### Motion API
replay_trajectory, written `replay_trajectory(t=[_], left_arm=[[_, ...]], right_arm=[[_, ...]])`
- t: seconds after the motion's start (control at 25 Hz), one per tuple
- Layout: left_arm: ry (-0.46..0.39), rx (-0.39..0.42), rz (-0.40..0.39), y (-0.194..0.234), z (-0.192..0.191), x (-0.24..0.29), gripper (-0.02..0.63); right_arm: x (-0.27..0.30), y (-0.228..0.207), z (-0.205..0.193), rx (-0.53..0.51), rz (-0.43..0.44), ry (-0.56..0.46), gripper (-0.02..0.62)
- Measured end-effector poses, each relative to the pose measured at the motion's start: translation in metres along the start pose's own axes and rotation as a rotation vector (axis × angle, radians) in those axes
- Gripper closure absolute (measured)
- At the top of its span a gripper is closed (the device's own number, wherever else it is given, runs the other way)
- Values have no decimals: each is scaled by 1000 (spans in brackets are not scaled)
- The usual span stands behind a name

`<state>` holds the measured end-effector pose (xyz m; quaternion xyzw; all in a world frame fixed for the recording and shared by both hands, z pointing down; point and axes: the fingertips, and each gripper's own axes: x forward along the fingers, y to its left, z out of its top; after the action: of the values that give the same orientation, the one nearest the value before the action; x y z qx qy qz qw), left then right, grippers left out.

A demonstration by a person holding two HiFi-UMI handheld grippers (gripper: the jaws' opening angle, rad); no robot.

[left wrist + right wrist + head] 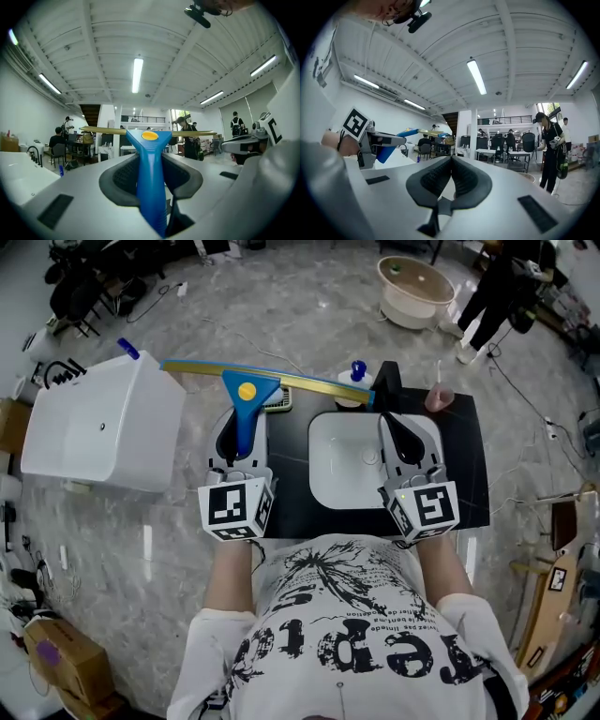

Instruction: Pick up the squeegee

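The squeegee has a blue handle [246, 418] with a yellow dot and a long yellow-green blade bar [281, 379] lying crosswise. My left gripper [240, 442] is shut on the handle and holds it up level, high above the floor. In the left gripper view the handle [151, 178] runs straight out between the black pads, with the blade [101, 130] across the far end. My right gripper [400, 439] hangs beside it over the white sink [330, 486]; its pads [451, 180] meet at the tips with nothing between them. The squeegee [396, 136] also shows at the left of the right gripper view.
A black counter [473, 465] holds the white sink, a blue-capped bottle [357, 371] and a pink cup [439, 397]. A white tub [103, 427] stands to the left. A round basin [414, 292] sits on the grey floor beyond. People stand further back.
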<state>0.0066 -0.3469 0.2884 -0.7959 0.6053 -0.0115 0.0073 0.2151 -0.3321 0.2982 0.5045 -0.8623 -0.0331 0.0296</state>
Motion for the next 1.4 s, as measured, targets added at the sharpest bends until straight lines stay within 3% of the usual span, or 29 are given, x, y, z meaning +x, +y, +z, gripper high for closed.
replay_trajectory(t=[0.24,1.4], left_arm=[[-45,12,-4,-2,19,1,469],[-16,33,-36,-11,6,5,469]], right_arm=[[-1,-7,16,-16,-23,-42,581],[-1,-3,3,-37,3,-25,583]])
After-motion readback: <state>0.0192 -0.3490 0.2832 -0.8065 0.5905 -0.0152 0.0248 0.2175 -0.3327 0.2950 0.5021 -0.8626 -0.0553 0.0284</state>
